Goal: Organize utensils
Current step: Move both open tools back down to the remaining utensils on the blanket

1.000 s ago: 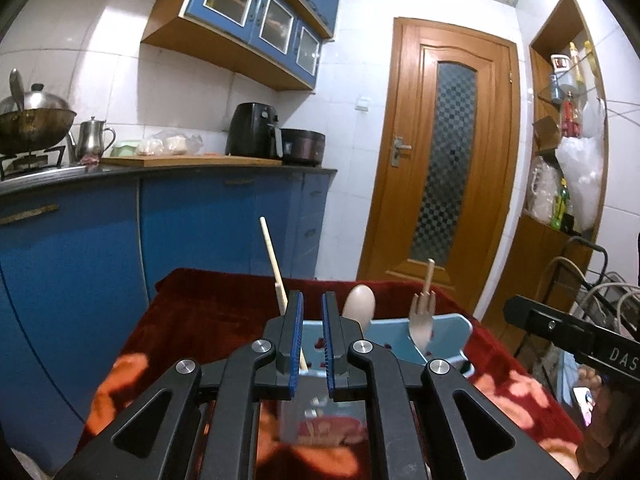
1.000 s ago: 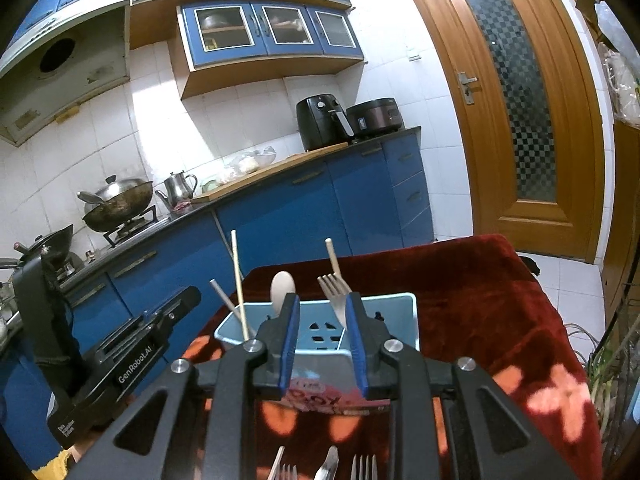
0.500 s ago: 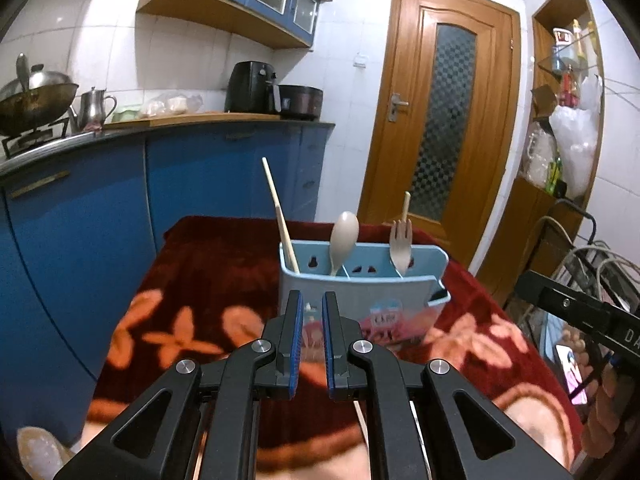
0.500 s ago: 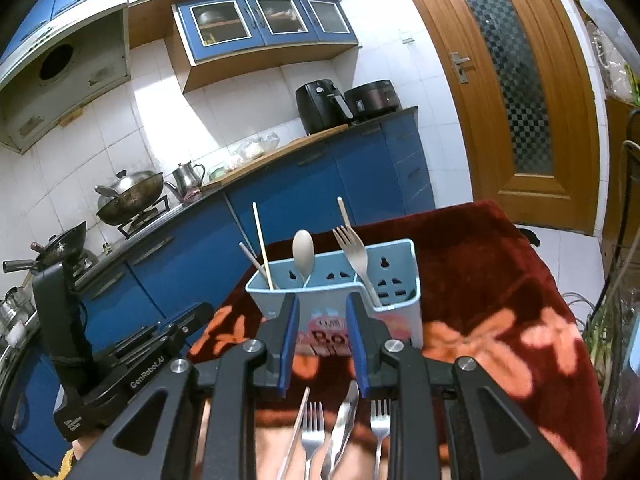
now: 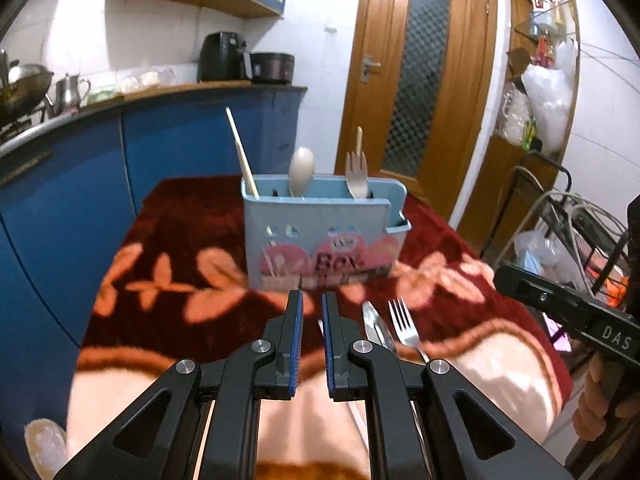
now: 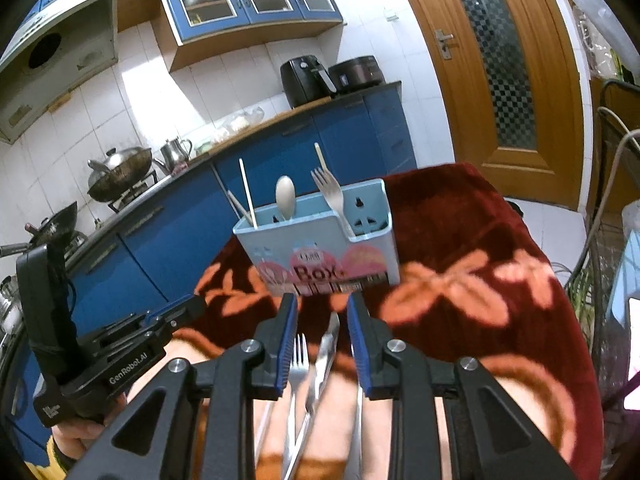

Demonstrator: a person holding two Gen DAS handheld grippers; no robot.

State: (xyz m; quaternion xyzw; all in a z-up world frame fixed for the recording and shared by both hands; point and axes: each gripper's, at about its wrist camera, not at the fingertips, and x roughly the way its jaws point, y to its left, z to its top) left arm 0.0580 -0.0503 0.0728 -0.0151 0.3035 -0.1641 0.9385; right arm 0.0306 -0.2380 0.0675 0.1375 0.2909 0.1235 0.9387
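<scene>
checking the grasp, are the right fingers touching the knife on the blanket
Apart. In the right wrist view the knife lies between the right gripper fingers, with blanket showing on both sides of the blade; the fingers stand open.

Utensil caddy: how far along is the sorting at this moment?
Partly done. The blue caddy already holds chopsticks, a spoon and a wooden fork. Nothing is in hand: the left gripper and right gripper have empty jaws. A metal fork and knife still lie on the cloth.

Fork (image 6: pixel 298 364) left of knife (image 6: pixel 322 364), seemingly before holder (image 6: pixel 320 252).
</scene>
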